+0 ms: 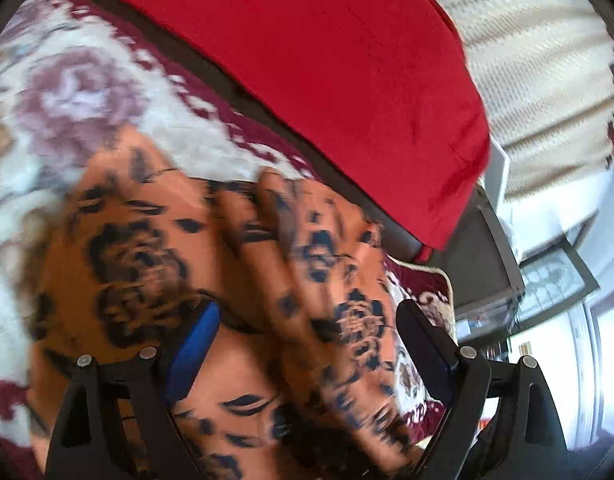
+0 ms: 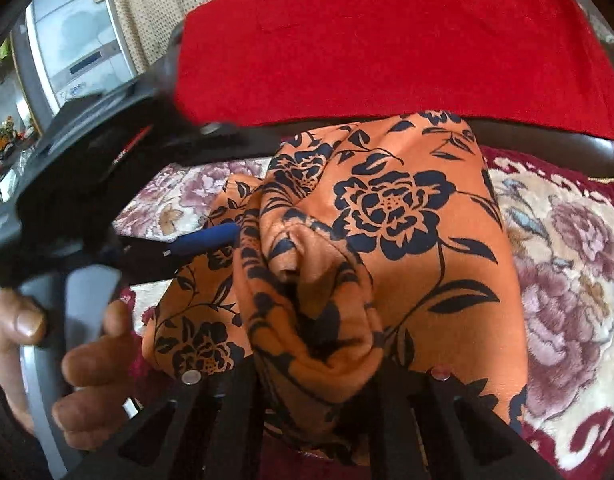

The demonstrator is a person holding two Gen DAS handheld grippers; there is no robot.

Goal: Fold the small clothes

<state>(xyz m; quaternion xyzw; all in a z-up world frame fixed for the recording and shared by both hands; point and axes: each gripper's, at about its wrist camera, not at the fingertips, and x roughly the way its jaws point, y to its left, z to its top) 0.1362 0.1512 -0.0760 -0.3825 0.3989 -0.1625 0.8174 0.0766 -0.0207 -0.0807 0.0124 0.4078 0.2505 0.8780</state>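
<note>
An orange garment with a dark blue flower print [image 1: 155, 264] lies bunched on a flowered rug [image 1: 67, 92]. In the left wrist view my left gripper [image 1: 307, 332] is open, its blue-padded fingers [image 1: 197, 344] spread wide with the cloth between and over them; the view is blurred. In the right wrist view the same garment [image 2: 387, 216] fills the middle, and a bunched fold [image 2: 319, 332] runs down between my right gripper's fingers, which are closed on it. The left gripper [image 2: 203, 240] shows at the left, held by a hand [image 2: 95, 360].
A large red cloth [image 1: 347, 64] [image 2: 387, 40] lies behind the garment over a dark edge. The rug [image 2: 567, 280] extends to the right. A cream curtain [image 1: 547, 60] and glass-fronted furniture [image 1: 555, 280] stand beyond.
</note>
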